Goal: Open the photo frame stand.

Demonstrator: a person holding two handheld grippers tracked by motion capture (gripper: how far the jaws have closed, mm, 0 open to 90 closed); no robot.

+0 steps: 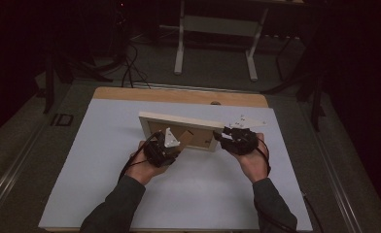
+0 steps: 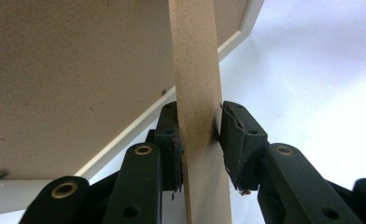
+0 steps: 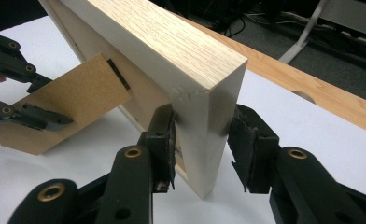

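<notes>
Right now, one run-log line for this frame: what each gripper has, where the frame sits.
left gripper: shut on stand flap | right gripper: shut on picture frame side | frame: on edge, back toward person, on white table

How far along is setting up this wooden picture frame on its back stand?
Done: the pale wooden picture frame stands on edge on the white tabletop, and its brown fibreboard stand flap is swung out from the back. In hand: the right claw clamps the frame's end while the left claw nips the flap. Left: rest the flap on the table, then let go.
</notes>
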